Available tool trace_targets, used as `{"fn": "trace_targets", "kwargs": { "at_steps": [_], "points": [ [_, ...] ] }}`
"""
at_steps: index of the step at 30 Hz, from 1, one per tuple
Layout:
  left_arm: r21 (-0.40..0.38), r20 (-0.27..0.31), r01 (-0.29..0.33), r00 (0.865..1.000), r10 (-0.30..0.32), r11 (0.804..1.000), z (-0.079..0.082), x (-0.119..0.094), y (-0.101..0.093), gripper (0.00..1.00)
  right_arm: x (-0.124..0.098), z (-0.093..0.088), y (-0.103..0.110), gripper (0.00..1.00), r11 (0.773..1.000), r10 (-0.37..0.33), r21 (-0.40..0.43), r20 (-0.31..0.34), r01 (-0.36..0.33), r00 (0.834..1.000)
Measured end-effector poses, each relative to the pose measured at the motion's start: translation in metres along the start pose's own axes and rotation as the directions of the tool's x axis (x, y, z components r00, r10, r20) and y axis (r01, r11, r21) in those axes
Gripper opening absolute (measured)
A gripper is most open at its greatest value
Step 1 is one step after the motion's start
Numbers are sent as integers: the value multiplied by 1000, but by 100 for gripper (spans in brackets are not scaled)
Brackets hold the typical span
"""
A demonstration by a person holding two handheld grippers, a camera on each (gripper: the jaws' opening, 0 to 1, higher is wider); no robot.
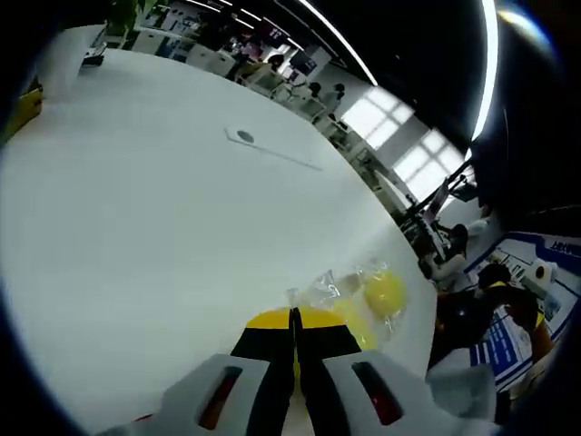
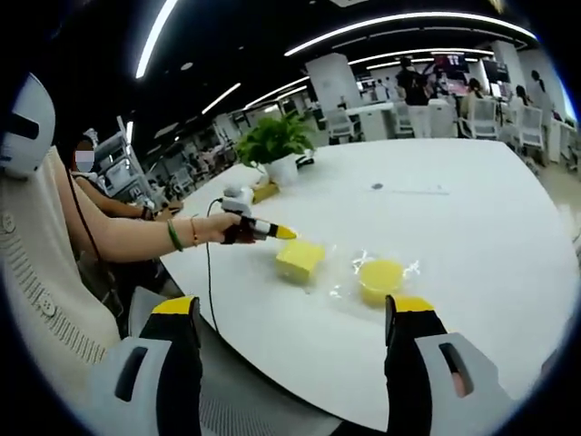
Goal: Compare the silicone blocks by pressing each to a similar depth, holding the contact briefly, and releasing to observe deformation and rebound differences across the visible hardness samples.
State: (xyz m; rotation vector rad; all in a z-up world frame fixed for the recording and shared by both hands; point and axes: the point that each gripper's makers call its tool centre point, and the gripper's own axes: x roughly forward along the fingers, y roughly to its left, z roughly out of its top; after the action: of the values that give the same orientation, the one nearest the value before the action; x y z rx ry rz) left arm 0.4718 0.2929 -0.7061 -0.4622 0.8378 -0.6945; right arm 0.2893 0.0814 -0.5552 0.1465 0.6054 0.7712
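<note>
A square yellow silicone block (image 2: pixel 300 259) lies on the white table (image 2: pixel 481 227), and a round yellow one (image 2: pixel 379 277) sits to its right on crinkled clear plastic. A hand holds my left gripper (image 2: pixel 283 233) with its yellow tips together at the square block's near-left corner; I cannot tell whether they touch it. In the left gripper view the left gripper (image 1: pixel 295 316) is shut, with the square block (image 1: pixel 356 327) just behind its tips and the round block (image 1: pixel 384 292) beyond. My right gripper (image 2: pixel 290 309) stands wide open and empty, well short of both blocks.
A potted plant (image 2: pixel 277 145) stands at the table's far left. A small round cover (image 1: pixel 245 137) is set in the tabletop (image 1: pixel 136 227) further out. The person's arm and a cable cross the table's near-left edge. Chairs and people are in the background.
</note>
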Motion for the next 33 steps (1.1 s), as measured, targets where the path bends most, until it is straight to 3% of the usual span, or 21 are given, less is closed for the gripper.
{"fn": "trace_targets", "kwargs": {
  "at_steps": [3, 6, 14, 21, 25, 29, 33],
  "points": [
    [1, -8, -4, 1000, 4, 1000, -3, 0, 5, 0, 2, 1, 1, 77, 1000, 14, 17, 8, -14, 1000],
    [0, -17, -12, 1000, 12, 1000, -7, -1, 9, 0, 3, 12, 5, 75, 997, 47, 54, 65, -51, 997],
    [-14, -7, -22, 1000, 22, 1000, -8, -1, 12, 0, 7, 9, 4, 74, 998, 46, 33, 43, -48, 998],
    [55, 6, -57, 998, 57, 997, -4, -5, 11, 0, 6, 8, 7, 74, 998, 49, 28, 42, -50, 998],
    [66, 27, -98, 995, 96, 993, -1, -12, 15, 6, 4, 10, 9, 75, 998, 53, 25, 52, -55, 997],
    [66, 92, -174, 982, 167, 983, 6, -28, 22, 19, 3, 11, 12, 75, 998, 58, 20, 65, -59, 996],
    [63, 159, -195, 970, 183, 979, 8, -51, 15, 29, 2, 11, 16, 74, 998, 67, 12, 72, -68, 995]
  ]
}}
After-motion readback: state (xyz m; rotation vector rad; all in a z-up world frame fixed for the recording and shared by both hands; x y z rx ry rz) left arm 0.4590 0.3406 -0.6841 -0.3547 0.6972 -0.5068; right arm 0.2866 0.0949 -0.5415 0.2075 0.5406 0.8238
